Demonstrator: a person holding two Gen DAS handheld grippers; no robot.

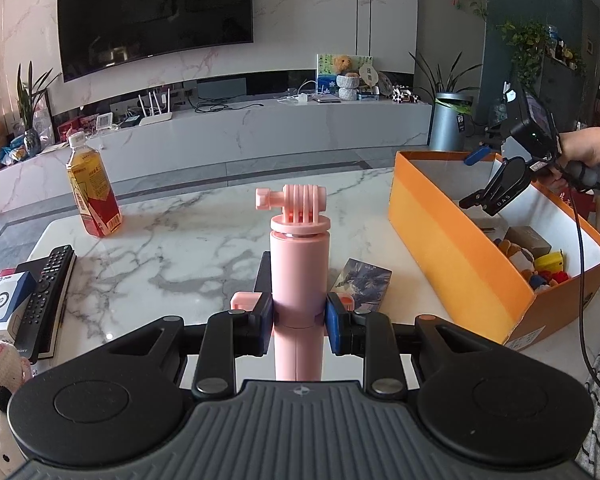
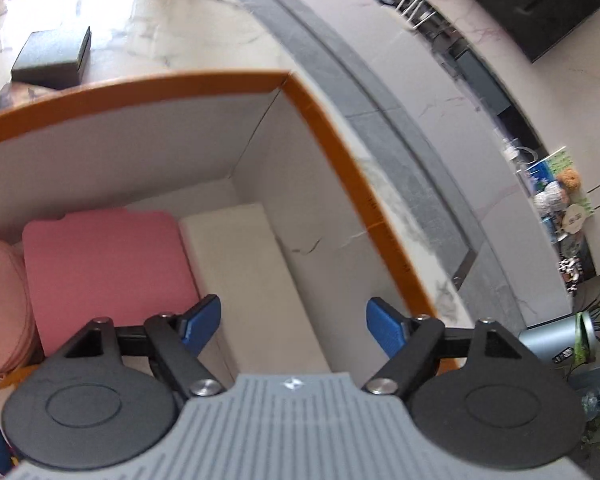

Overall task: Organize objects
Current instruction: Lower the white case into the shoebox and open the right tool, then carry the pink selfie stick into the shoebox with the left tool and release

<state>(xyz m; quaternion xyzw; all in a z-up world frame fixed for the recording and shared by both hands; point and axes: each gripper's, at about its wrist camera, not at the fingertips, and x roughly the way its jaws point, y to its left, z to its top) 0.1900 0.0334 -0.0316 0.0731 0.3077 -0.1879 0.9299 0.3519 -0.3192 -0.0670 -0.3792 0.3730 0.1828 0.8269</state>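
Note:
My left gripper [image 1: 299, 322] is shut on a pink selfie stick [image 1: 298, 256], held upright above the marble table [image 1: 180, 240]. Its screw mount head points up. An orange box [image 1: 452, 264] with white inner walls stands at the right and holds several small toys and a grey block. My right gripper [image 1: 478, 202] hangs over the box's far end. In the right wrist view my right gripper [image 2: 293, 322] is open and empty above the box's inside [image 2: 268, 168], where a pink flat case [image 2: 104, 272] and a white block [image 2: 244, 272] lie.
A tea bottle [image 1: 93, 190] stands at the back left. A remote [image 1: 46, 284], a book and a small white box [image 1: 4, 306] lie at the left edge. A picture card [image 1: 364, 282] lies behind the stick. A dark box [image 2: 52, 58] sits beyond the orange box.

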